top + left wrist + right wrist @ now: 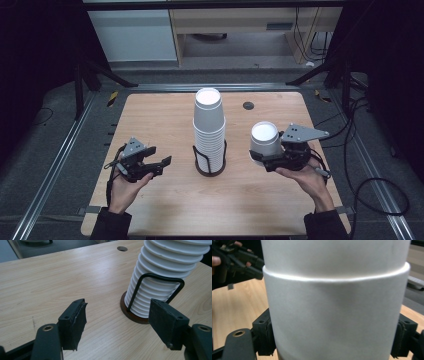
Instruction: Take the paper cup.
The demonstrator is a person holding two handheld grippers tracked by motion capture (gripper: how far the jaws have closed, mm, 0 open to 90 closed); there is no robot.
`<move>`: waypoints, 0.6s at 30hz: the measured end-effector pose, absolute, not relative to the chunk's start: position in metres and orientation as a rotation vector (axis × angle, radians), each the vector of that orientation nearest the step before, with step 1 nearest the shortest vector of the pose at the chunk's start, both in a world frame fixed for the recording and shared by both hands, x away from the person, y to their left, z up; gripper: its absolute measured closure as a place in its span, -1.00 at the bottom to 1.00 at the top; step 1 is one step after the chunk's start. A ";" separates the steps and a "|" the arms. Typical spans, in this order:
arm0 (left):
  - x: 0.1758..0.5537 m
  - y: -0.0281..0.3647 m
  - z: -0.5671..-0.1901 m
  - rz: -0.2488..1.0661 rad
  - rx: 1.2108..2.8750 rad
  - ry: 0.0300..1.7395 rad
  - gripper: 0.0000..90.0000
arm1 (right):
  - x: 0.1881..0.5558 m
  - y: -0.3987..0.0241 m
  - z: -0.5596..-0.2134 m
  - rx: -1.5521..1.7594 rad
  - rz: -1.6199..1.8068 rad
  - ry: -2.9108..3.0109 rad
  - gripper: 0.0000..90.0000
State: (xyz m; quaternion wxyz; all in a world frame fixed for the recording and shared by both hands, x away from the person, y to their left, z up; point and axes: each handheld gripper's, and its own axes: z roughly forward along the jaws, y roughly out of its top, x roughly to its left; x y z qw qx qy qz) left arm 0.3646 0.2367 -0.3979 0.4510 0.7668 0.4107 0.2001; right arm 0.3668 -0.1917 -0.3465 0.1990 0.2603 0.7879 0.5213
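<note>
Gripping a white cup (264, 138), the right tool (263, 159) hovers beside the stack (209, 131); the left tool (161, 166) gapes empty over bare table (150, 115).

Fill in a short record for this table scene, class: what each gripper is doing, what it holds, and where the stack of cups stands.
right gripper: shut on the white paper cups, upside down; the close view shows a rim line, so likely two nested
left gripper: open, nothing between its fingers
cup stack: upside down, in a black wire holder with a round brown base, at the table's middle
table: light wood, with a small round hole near the far edge
</note>
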 end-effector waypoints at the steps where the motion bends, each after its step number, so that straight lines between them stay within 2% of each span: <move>1: 0.364 0.236 -0.397 0.491 1.898 1.008 -0.34 | 0.366 -0.191 -0.349 0.724 1.458 2.215 -0.62; 18: 0.356 0.222 -0.391 0.450 1.956 0.894 -0.38 | 0.363 -0.168 -0.381 0.555 1.461 2.413 -0.63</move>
